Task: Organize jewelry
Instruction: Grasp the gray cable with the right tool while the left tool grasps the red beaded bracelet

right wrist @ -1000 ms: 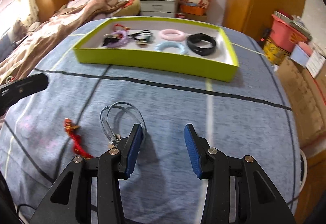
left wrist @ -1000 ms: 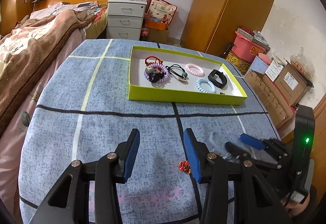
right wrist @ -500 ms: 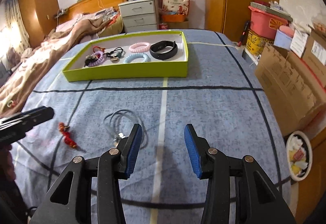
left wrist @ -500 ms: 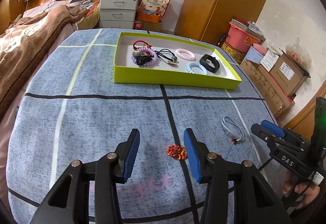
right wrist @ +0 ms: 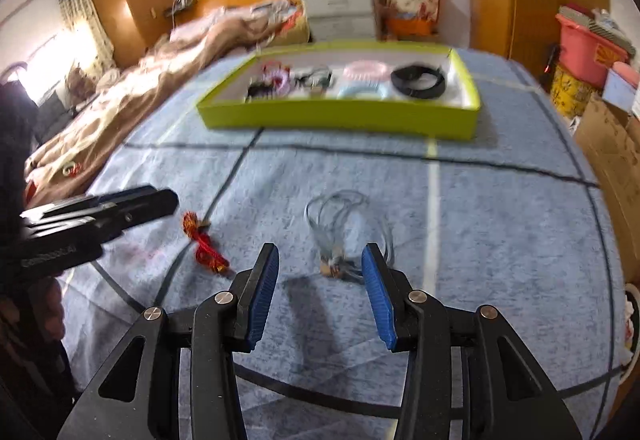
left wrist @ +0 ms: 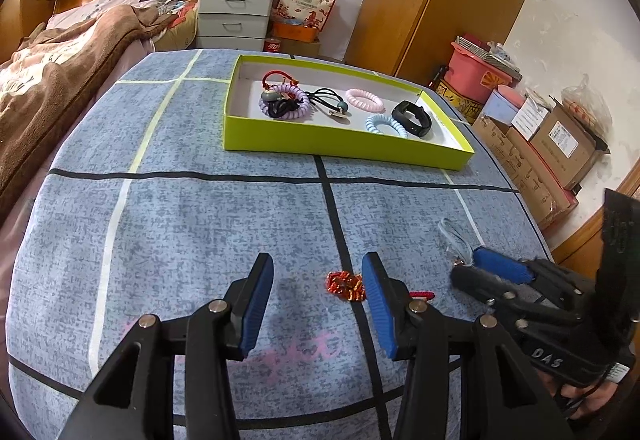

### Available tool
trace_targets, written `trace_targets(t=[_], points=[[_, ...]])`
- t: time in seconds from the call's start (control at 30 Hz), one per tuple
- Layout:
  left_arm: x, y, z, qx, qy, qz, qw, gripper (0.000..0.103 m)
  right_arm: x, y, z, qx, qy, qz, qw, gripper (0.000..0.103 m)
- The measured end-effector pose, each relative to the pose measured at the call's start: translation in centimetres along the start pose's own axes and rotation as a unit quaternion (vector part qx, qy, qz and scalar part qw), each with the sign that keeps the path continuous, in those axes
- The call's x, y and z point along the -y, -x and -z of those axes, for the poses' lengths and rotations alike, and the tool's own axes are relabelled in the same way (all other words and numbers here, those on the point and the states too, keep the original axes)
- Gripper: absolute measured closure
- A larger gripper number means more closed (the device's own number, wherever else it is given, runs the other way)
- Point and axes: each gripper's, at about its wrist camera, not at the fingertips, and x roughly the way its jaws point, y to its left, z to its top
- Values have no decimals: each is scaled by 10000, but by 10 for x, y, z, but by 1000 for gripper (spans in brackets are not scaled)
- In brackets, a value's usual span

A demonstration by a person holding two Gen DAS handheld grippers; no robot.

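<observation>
Presently, my left hand-held gripper (left wrist: 318,280) was opening, its jaws empty, the red ornament (left wrist: 345,285) on the tabletop (left wrist: 200,224) just inside its right finger. My right hand-held gripper (right wrist: 320,272) gaped wide over the pale cord bracelet (right wrist: 344,228); yellow-green tray (left wrist: 340,144) beyond.

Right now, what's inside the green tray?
Inside the green tray: purple coil tie over a dark tangle, red cord, black ties, pink coil, blue coil, black band. Near wall hides the front floor strip.
</observation>
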Motion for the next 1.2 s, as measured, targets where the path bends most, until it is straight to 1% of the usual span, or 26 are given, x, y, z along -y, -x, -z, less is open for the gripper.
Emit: trace_targets(t=[0.03, 0.1, 0.13, 0.17, 0.2, 0.23, 0.27, 0.33, 0.4, 0.57, 0.67, 0.9, 0.97, 1.03, 1.2], points=[[0, 0, 1, 0, -6, 9, 10000, 55, -2, -1, 0, 26, 45, 146, 9999, 59], [-1, 0, 2, -12, 4, 5, 10000, 55, -4, -1, 0, 14, 102, 177, 9998, 59], [-1, 0, 2, -14, 3, 7, 10000, 55, -5, -3, 0, -10, 127, 281, 9995, 61], [-1, 0, 2, -11, 8, 11, 10000, 54, -5, -3, 0, -13, 131, 321, 9994, 66], [-1, 0, 2, -6, 1, 5, 10000, 54, -4, -3, 1, -10, 118, 378, 9992, 69], [0, 0, 2, -1, -12, 18, 10000, 54, -2, -2, 1, -3, 79, 419, 9991, 77], [0, 0, 2, -4, -26, 36, 10000, 54, 0, -2, 1, 2, 31, 433, 9991, 82], [1, 0, 3, -7, -40, 39, 10000, 54, 5, 0, 1, 17, -66, 438, 9990, 84], [3, 0, 5, -21, -54, 74, 10000, 53, 7, 3, 2, 65, -128, 508, 9986, 85], [7, 0, 11, -51, -157, 186, 9997, 50, 14, 16, 4, 295, -337, 518, 9977, 85], [13, -3, 15, -117, -223, 206, 9995, 49, 13, 20, 5, 306, -365, 476, 9977, 85], [23, -8, 15, -96, -370, 97, 9992, 49, 9, 21, 7, 303, -345, 392, 9982, 85], [25, -13, 14, -173, -355, 92, 9992, 48, 10, 21, 7, 311, -360, 370, 9982, 85], [27, -15, 13, -140, -364, 59, 9992, 46, 9, 21, 7, 301, -353, 350, 9983, 85], [35, -21, 9, -139, -495, -104, 9986, 46, 9, 21, 8, 295, -357, 322, 9984, 85]])
